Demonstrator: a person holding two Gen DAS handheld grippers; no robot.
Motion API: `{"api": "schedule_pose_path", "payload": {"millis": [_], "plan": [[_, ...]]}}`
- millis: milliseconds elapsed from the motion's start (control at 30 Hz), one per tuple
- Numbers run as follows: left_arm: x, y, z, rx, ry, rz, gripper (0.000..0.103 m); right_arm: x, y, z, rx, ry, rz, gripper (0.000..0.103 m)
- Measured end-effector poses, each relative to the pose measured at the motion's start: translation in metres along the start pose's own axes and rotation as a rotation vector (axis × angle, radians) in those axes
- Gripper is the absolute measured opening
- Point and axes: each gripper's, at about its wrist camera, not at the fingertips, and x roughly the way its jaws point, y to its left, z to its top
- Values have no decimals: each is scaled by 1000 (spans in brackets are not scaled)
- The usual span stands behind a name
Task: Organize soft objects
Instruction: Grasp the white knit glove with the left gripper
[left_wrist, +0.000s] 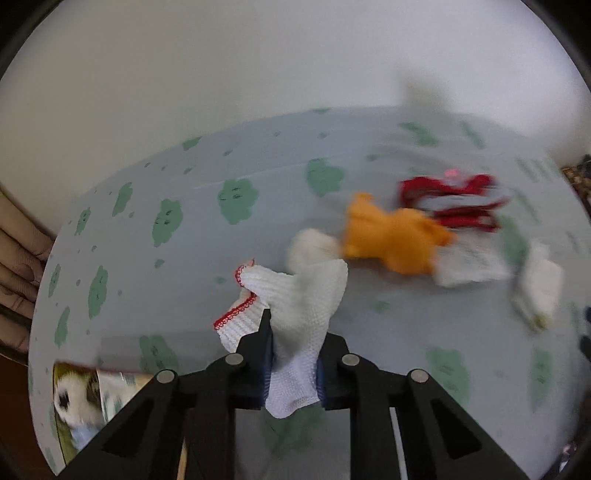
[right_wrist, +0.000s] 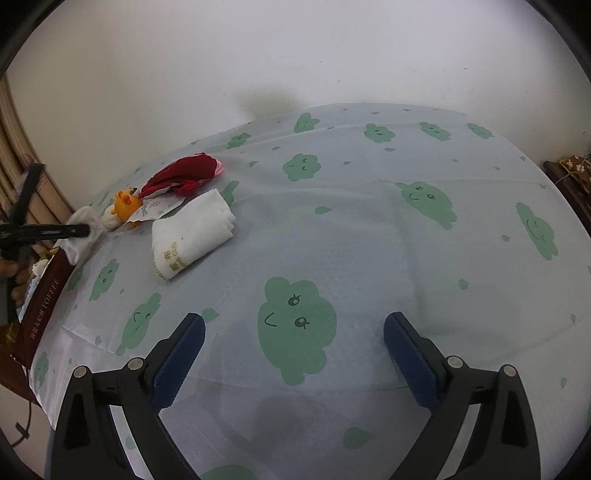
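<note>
My left gripper (left_wrist: 293, 332) is shut on a white knit glove with a red-trimmed cuff (left_wrist: 295, 295) and holds it above the table; it shows at the far left of the right wrist view (right_wrist: 83, 230). Beyond it lie an orange plush toy (left_wrist: 391, 232), a red cloth (left_wrist: 447, 199) and a folded white towel (left_wrist: 539, 291). In the right wrist view the toy (right_wrist: 125, 205), the red cloth (right_wrist: 184, 175) and the towel (right_wrist: 192, 232) sit at the left. My right gripper (right_wrist: 293, 334) is open and empty over the tablecloth.
The table wears a pale cloth with green cloud faces (right_wrist: 369, 240). A dark red toffee box (right_wrist: 42, 306) stands at the table's left edge and shows blurred in the left wrist view (left_wrist: 85, 398). A white wall is behind. Curtains (right_wrist: 14, 147) hang at the left.
</note>
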Motion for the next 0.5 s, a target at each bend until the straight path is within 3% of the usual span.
{"api": "schedule_pose_path", "payload": {"millis": [200, 267, 500], "plan": [[-74, -53, -43, -42, -106, -153, 18, 1, 1, 0, -8, 5, -6, 98], [-87, -66, -59, -62, -114, -208, 18, -1, 1, -1, -9, -1, -7, 98], [-104, -84, -108, -184, -113, -287, 18, -2, 15, 1, -67, 9, 17, 98]]}}
